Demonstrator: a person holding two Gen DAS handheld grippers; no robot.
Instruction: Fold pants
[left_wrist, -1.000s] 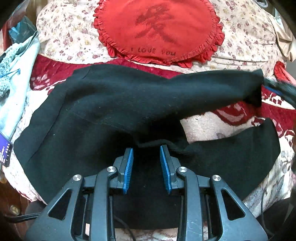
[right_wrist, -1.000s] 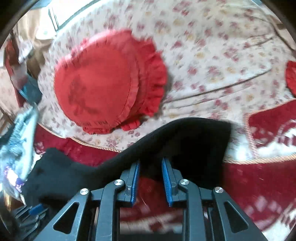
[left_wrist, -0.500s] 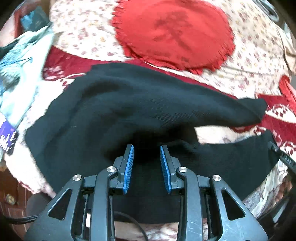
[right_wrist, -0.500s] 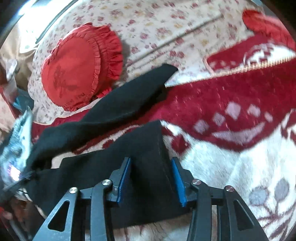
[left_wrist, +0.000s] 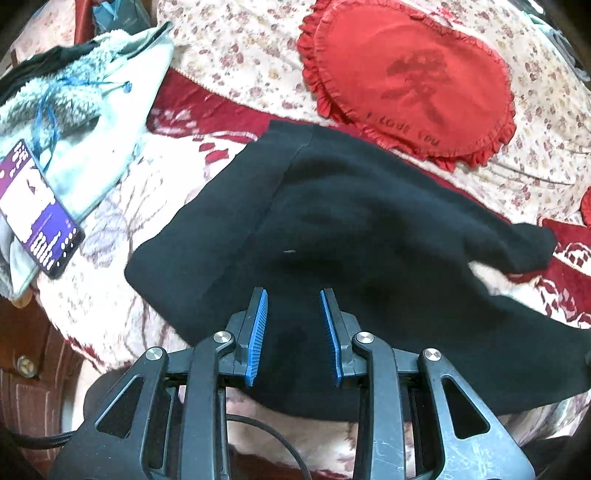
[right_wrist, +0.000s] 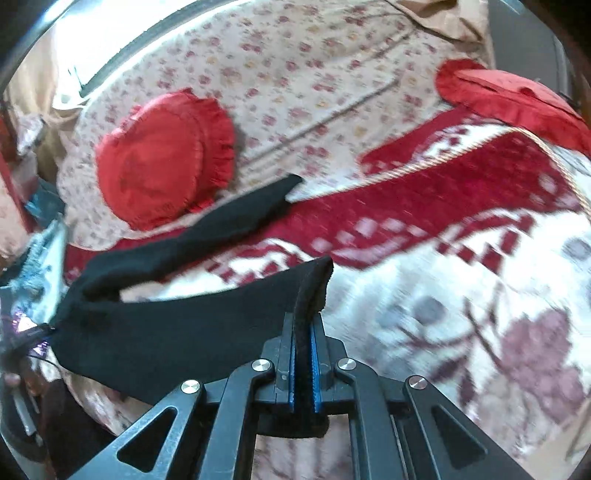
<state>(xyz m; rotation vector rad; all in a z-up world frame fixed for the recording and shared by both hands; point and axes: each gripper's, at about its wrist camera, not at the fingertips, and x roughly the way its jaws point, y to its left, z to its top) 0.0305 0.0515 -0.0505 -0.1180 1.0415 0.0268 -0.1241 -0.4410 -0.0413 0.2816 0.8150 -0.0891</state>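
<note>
Black pants (left_wrist: 351, 229) lie spread on a red-and-cream patterned blanket (left_wrist: 122, 221), waist to the left, two legs running right. My left gripper (left_wrist: 293, 332) is open and hovers over the waist part near the front edge, holding nothing. In the right wrist view the pants (right_wrist: 177, 325) show both legs. My right gripper (right_wrist: 303, 354) is shut on the cuff end of the near leg, which sticks up between its blue pads. The far leg (right_wrist: 236, 218) lies flat toward the cushion.
A round red frilled cushion (left_wrist: 410, 81) leans on a floral backrest (left_wrist: 243, 48) behind the pants. A pale fluffy garment (left_wrist: 74, 99) and a phone with a purple screen (left_wrist: 33, 206) lie at the left. A second red cushion (right_wrist: 509, 99) is far right.
My right gripper went from open around the near leg's end to shut on its cuff. My left gripper stayed open and shifted its view rightward over the waist.
</note>
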